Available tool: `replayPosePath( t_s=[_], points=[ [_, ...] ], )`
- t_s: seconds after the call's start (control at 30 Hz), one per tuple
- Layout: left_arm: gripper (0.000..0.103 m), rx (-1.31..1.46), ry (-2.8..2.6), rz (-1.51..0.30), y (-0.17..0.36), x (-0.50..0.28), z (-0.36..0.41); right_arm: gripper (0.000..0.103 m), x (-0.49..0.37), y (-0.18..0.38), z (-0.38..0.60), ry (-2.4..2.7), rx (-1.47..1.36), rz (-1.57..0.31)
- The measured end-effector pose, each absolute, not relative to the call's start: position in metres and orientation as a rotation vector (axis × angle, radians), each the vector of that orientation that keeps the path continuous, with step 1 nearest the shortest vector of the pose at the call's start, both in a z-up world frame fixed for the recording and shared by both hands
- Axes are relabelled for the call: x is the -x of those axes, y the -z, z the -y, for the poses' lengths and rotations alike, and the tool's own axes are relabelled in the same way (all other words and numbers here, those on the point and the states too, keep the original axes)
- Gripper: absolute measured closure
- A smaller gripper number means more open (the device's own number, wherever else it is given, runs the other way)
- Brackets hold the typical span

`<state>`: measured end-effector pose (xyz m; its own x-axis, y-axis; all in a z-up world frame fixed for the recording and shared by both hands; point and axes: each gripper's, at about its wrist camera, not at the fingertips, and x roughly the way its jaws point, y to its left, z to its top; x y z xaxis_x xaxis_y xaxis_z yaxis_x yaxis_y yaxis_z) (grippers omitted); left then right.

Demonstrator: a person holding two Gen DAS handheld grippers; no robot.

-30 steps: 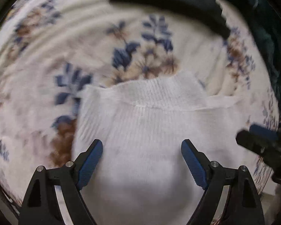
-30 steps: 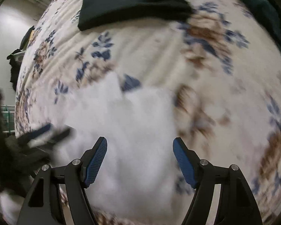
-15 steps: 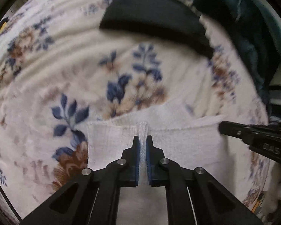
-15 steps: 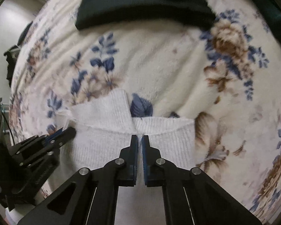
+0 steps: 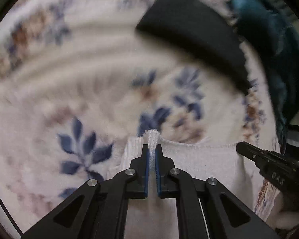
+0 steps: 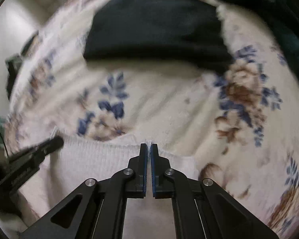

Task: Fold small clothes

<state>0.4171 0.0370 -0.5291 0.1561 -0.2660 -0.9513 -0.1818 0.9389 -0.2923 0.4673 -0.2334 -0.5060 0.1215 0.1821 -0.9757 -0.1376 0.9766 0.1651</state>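
A white ribbed knit garment (image 5: pixel 199 159) (image 6: pixel 93 155) lies on a floral blanket. My left gripper (image 5: pixel 152 149) is shut on a pinched fold of its top edge, which sticks out past the blue pads. Further along that same edge, a smaller pinch of the fabric sits in my shut right gripper (image 6: pixel 149 147). The stretch of edge between the two grips sags slightly. Each gripper shows in the other's view: the right gripper (image 5: pixel 239 147) at the right side, the left gripper (image 6: pixel 58 140) at the left side.
The cream floral blanket (image 5: pixel 69 79) (image 6: pixel 189 103) covers the surface. A folded black garment (image 5: pixel 189 29) (image 6: pixel 155 29) lies beyond the white one. A dark teal cloth (image 5: pixel 273 45) is heaped at the far right. Dark objects (image 6: pixel 16 63) stand off the blanket's left edge.
Both grippers went from wide open over the white garment to shut on its top edge. Since then both have carried the edge toward the black garment.
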Motion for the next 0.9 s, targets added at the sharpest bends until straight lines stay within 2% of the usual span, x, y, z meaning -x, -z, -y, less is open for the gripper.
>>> replayPosePath(
  t_s=[0.13, 0.27, 0.3, 0.33, 0.37, 0.4, 0.43, 0.47, 0.57, 0.7, 0.73, 0.77, 0.9],
  points=[
    [0.099, 0.326, 0.060, -1.447, 0.542, -0.419, -0.032, 0.100, -0.473, 0.549, 0.221, -0.234, 0.038, -1.532],
    [0.099, 0.299, 0.067, -1.441, 0.537, -0.417, -0.027, 0.097, -0.471, 0.551, 0.238, -0.326, -0.121, -1.612],
    [0.099, 0.291, 0.071, -1.442, 0.536, -0.416, -0.026, 0.091, -0.470, 0.548, 0.247, -0.356, -0.197, -1.636],
    [0.099, 0.285, 0.071, -1.441, 0.535, -0.414, -0.026, 0.089, -0.467, 0.542, 0.264, -0.387, -0.295, -1.651],
    [0.099, 0.281, 0.072, -1.441, 0.533, -0.413, -0.026, 0.079, -0.462, 0.535, 0.282, -0.396, -0.366, -1.640],
    [0.099, 0.278, 0.073, -1.442, 0.533, -0.413, -0.026, 0.060, -0.458, 0.527, 0.299, -0.374, -0.400, -1.623],
    [0.099, 0.277, 0.073, -1.443, 0.532, -0.413, -0.026, 0.052, -0.453, 0.521, 0.314, -0.337, -0.413, -1.602],
    [0.099, 0.279, 0.073, -1.443, 0.533, -0.413, -0.027, 0.048, -0.449, 0.517, 0.327, -0.307, -0.417, -1.581],
    [0.099, 0.276, 0.074, -1.445, 0.534, -0.415, -0.026, 0.045, -0.443, 0.523, 0.356, -0.268, -0.458, -1.582],
    [0.099, 0.278, 0.077, -1.454, 0.532, -0.415, -0.024, 0.046, -0.446, 0.558, 0.357, -0.292, -0.539, -1.653],
    [0.099, 0.293, 0.081, -1.455, 0.528, -0.413, -0.025, 0.055, -0.444, 0.562, 0.354, -0.299, -0.545, -1.652],
    [0.099, 0.308, 0.088, -1.457, 0.524, -0.410, -0.028, 0.093, -0.440, 0.562, 0.352, -0.301, -0.549, -1.636],
    [0.099, 0.373, 0.122, -1.470, 0.505, -0.386, -0.032, 0.098, -0.415, 0.534, 0.365, -0.266, -0.595, -1.531]
  ],
)
